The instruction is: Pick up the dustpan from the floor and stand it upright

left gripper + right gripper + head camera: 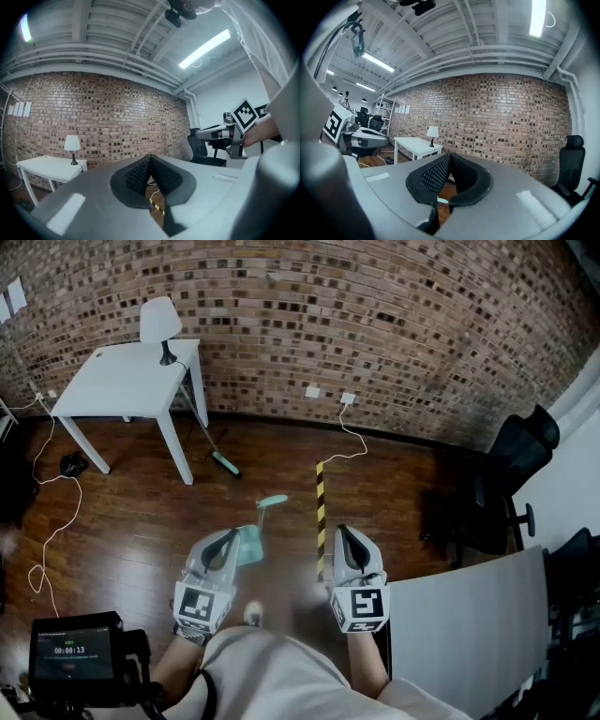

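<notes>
Rig op's view over the wood floor: L gripper and R gripper held level, each w/ jaws pressed together on nothing. The teal dustpan lies on the floor just ahead of the L one, handle away from me. Risk as I judge it: if I go in w/o opening, the closed tips shove the pan off, and a grip far from the handle could let it swing & topple when stood up.
</notes>
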The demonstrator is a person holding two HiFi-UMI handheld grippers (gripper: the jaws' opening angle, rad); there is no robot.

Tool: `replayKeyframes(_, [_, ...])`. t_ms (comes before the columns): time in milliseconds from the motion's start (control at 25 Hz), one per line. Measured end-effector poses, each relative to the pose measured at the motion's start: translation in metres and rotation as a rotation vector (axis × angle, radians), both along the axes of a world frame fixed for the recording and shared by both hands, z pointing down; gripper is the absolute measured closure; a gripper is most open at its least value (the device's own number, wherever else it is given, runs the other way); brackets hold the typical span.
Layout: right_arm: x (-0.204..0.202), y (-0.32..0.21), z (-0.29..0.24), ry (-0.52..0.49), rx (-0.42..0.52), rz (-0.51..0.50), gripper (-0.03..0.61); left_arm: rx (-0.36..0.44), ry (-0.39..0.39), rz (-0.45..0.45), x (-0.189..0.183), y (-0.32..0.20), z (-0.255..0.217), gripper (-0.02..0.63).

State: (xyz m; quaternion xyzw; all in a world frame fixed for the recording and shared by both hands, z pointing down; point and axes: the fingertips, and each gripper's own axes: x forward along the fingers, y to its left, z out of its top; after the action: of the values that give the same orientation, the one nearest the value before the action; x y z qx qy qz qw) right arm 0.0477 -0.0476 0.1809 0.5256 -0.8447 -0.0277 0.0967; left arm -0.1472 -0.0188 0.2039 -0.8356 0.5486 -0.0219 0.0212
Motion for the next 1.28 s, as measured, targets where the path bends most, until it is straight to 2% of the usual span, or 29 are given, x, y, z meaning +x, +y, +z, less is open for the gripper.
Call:
replayKeyframes(160, [0.022,0.067,-0.008,-0.019,0.027,-0.002,0.565,0.012,-0.004,-0.019,0.017,0.067,-0.003,0.612])
replayKeyframes(320, [0.044,0.152,-0.009,-0.021,0.035,-0.049,0.565,0.023,-0.014,-0.030,0.051,0.152,-0.016,0.612])
replayKeyframes(440, [0.068,0.212,-0.015,-0.037,0.049,-0.078,0.565,0.070,-0.024,-0.060,0.071,0.206,-0.021,0.612])
replayKeyframes(720, [0.101,0.325,-0.024,-0.094,0.031,-0.045,0.566,0.095,-0.040,-0.082,0.089,0.314,-0.037,0.612])
replayKeyframes(960, [0.103,0.373,-0.027,-0.134,0.015,-0.007,0.566,0.065,-0.031,-0.066,0.085,0.364,-0.030,0.612])
replayKeyframes(1280, [0.080,0.385,-0.037,-0.083,0.044,0.015,0.568,0.056,-0.045,0.021,0.085,0.377,-0.032,0.612])
